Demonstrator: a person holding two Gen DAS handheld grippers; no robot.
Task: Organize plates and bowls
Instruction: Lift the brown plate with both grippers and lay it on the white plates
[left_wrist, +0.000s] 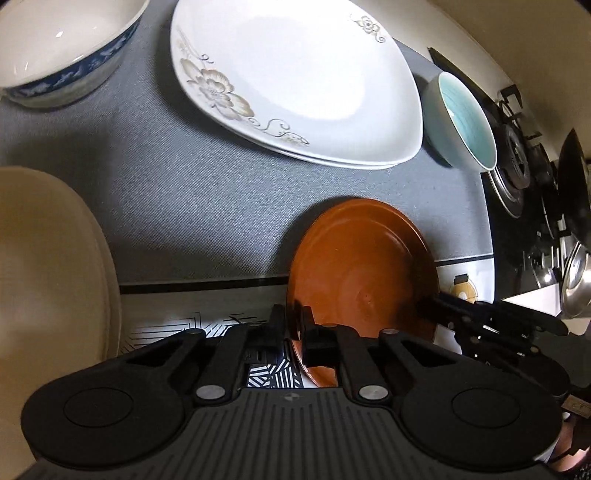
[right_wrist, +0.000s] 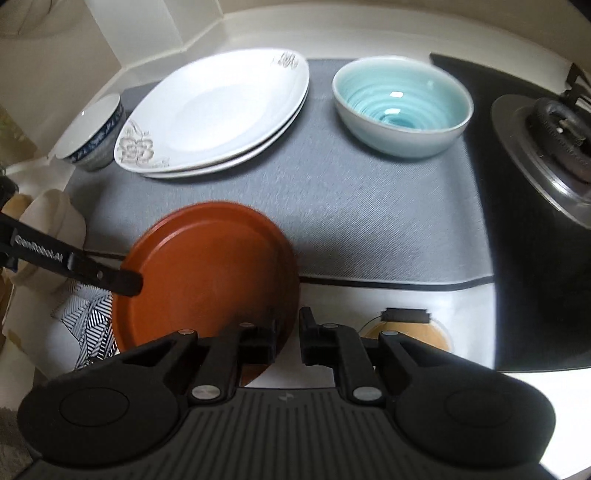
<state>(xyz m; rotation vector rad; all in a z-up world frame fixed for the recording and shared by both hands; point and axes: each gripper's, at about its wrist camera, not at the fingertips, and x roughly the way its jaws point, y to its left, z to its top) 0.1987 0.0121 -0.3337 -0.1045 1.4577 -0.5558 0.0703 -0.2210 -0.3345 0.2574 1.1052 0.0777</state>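
While both grippers have hold of the same brown plate (right_wrist: 210, 273), this looks like the sketchy part to me. The left gripper (left_wrist: 293, 325) has its jaws narrowed on the plate's near-left rim, and the right gripper (right_wrist: 288, 338) has its jaws close together around the rim on the other side, so the plate sits between them at the front edge of the grey mat (right_wrist: 369, 221), tilted and partly over the bare tabletop (right_wrist: 461, 306). My guess is the risk is the two hands pulling at different rates: a thin glossy rim could slip out of one pinch and the plate would drop or swing onto the mat. If it goes toward the stacked white floral plates (right_wrist: 218, 110), a rough landing could chip them. The teal bowl (right_wrist: 402, 107) and the blue-patterned bowl (right_wrist: 94, 133) are well apart from it, so less worry there, though the stove burner (right_wrist: 554, 140) sits just beside the mat on the right. As for writing, the left gripper's finger in the right wrist view has white lettering, something like "GenRobot.AI", but it's blurry so don't quote me. Nothing else readable.
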